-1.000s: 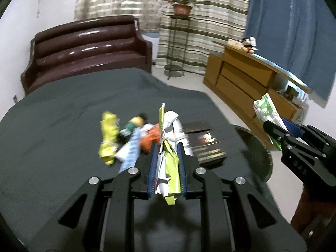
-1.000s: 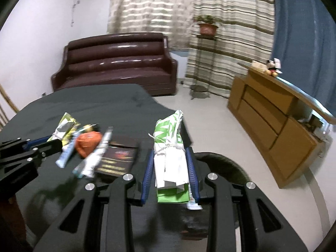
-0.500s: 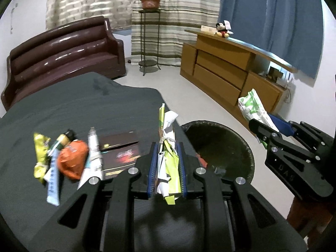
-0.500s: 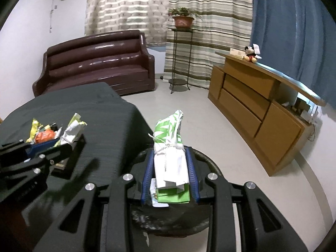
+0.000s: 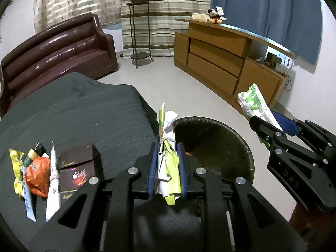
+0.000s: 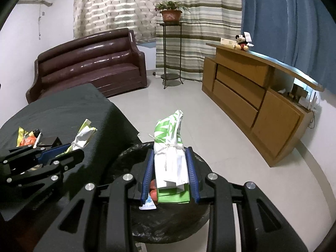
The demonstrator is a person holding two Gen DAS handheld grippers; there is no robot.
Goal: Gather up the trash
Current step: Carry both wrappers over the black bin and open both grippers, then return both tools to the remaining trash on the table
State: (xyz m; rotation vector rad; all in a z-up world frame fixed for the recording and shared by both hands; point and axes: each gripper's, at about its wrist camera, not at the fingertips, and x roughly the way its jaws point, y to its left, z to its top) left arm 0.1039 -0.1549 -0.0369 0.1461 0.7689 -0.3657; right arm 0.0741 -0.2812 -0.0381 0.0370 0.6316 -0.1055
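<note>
Left gripper is clamped on a tied bundle of yellow-green and white wrappers, held at the table's right edge, just beside the black bin on the floor. Right gripper is clamped on a tied green-and-white wrapper, held above the bin's opening. More trash is seen inside the bin. Left on the table near its front edge: a yellow wrapper, an orange wrapper, a white tied wrapper, a dark box, all touching in a row
</note>
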